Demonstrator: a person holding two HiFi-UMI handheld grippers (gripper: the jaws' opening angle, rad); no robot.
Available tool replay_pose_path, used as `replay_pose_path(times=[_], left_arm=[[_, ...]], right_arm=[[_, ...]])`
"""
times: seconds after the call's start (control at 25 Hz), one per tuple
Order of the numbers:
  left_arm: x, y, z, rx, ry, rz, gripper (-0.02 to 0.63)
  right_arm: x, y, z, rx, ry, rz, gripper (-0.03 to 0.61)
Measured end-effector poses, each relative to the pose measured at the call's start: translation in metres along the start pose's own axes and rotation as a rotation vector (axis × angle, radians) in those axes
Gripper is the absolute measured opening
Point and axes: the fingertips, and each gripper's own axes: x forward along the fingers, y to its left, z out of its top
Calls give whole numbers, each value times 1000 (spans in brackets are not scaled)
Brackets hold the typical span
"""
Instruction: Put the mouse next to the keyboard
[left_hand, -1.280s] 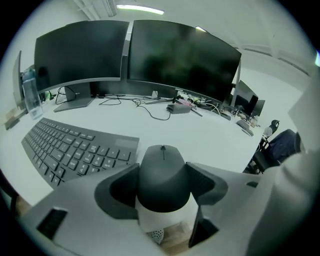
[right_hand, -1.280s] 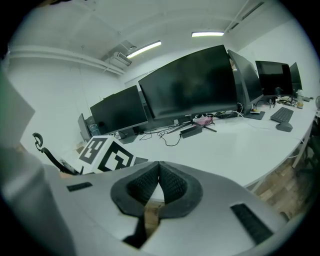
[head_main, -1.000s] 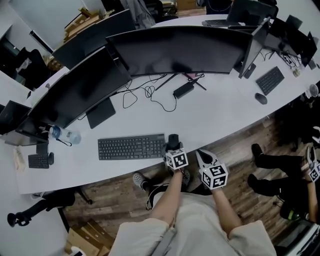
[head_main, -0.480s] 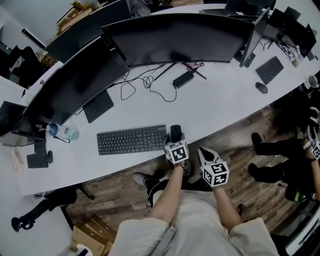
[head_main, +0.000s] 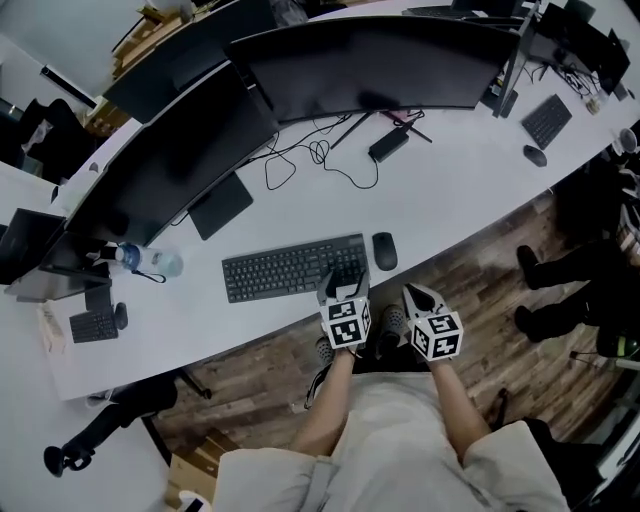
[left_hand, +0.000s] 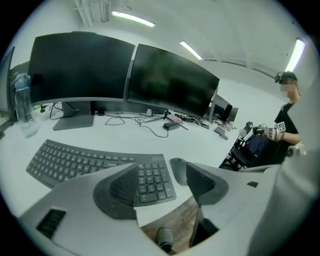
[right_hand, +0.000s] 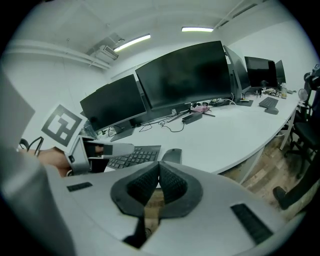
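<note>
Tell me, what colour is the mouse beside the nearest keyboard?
Black. The mouse shows best in the head view, against the white desk, just right of the keyboard.

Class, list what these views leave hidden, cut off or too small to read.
Mouse: right gripper view, lower part behind the shut right tongs; left gripper view, right side behind the open left tongs.
Keyboard: head view, key legends too small.

Two wide black curved monitors (head_main: 380, 65) stand on the long white desk (head_main: 460, 205). A black power brick (head_main: 388, 145) lies before them, with a clear plastic water bottle (head_main: 150, 262) farther left.
</note>
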Motion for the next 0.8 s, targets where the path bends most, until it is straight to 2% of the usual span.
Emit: replay_pose_path(times=[0.16, 0.28, 0.44, 0.8], left_arm=[[-42, 36, 8, 111, -30, -32, 301], [-70, 58, 9, 154, -46, -80, 301], [-102, 83, 2, 135, -52, -142, 299], [-154, 159, 0, 119, -91, -102, 299]], right_arm=[[10, 36, -12, -16, 12, -12, 5], [19, 62, -14, -42, 13, -8, 5], [28, 91, -8, -44, -14, -18, 5], [28, 143, -10, -57, -59, -93, 5]])
